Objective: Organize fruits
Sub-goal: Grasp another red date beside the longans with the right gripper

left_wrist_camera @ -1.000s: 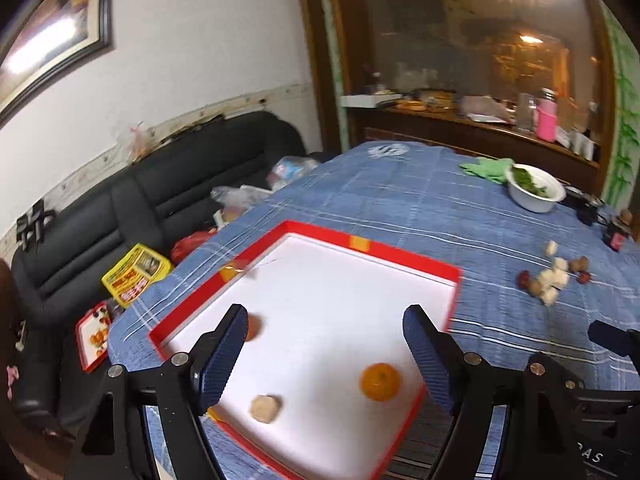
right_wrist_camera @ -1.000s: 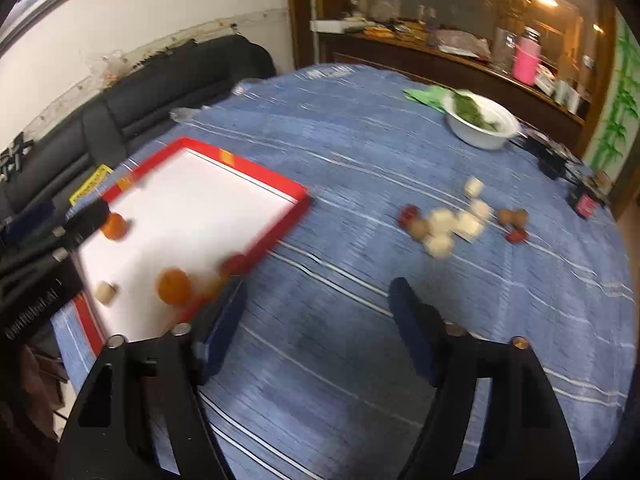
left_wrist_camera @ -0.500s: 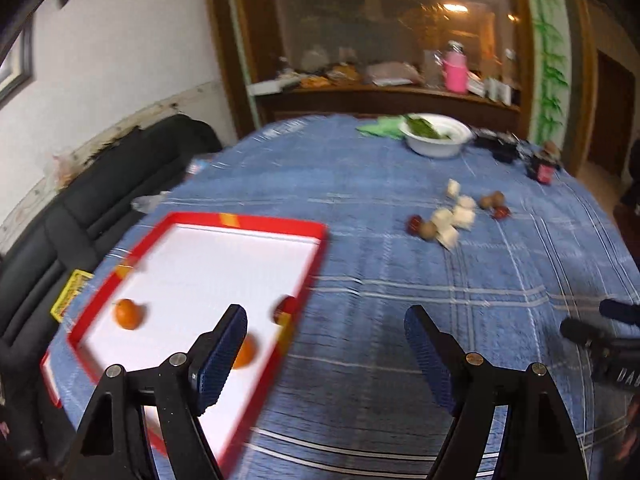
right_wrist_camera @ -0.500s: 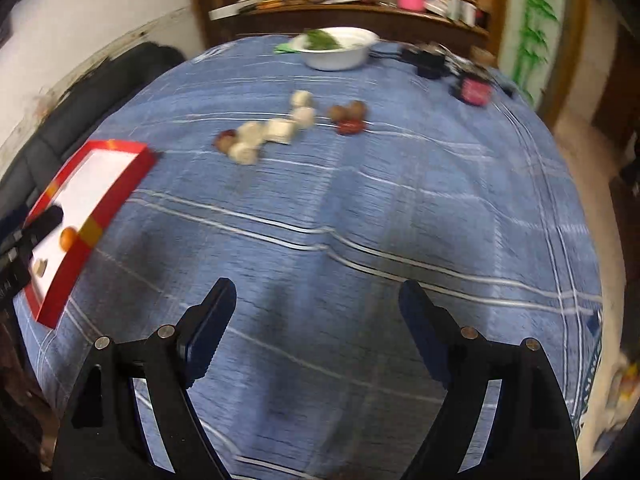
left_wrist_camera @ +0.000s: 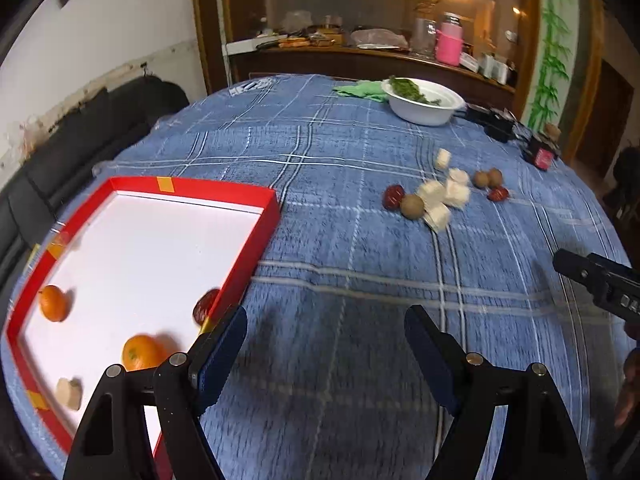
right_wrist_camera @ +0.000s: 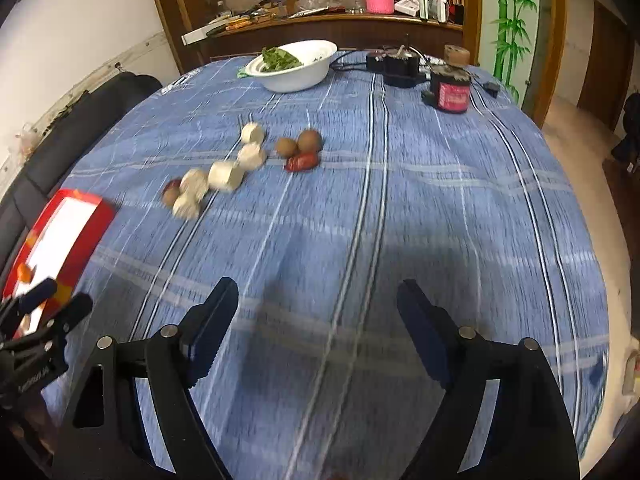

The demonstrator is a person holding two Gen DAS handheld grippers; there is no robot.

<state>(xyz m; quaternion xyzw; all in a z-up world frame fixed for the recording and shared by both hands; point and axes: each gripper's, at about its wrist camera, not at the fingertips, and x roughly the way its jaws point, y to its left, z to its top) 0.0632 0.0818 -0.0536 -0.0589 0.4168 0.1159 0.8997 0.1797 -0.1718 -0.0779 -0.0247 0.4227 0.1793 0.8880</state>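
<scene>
Across the blue checked cloth of the counter (right_wrist_camera: 400,220), a loose cluster of fruit lies toward the far left: pale cut chunks (right_wrist_camera: 226,175), two brown round fruits (right_wrist_camera: 298,144) touching each other, and a red date (right_wrist_camera: 302,162) just beside them. Another red date (left_wrist_camera: 393,197) and a brown fruit (left_wrist_camera: 412,205) sit at the cluster's left end. The red-rimmed tray (left_wrist_camera: 262,232) lies well apart on the near left, holding two oranges (left_wrist_camera: 140,352), a red date (left_wrist_camera: 204,307) tight against its right wall and a pale chunk (left_wrist_camera: 69,393).

Both the left tool (left_wrist_camera: 326,344) and the right tool (right_wrist_camera: 316,312) hover above bare cloth with fingers wide apart, holding nothing.

Risks from here, as I judge them: the pieces lie so close that closing on one would likely nudge its neighbours, and the round brown fruits could roll off toward the white bowl (right_wrist_camera: 292,66) or the counter's edge. The pale chunks look soft, so a hard squeeze might crush them. The frames are blurred, so a hurried reach could miss. The oranges may roll if the tray gets bumped.
</scene>
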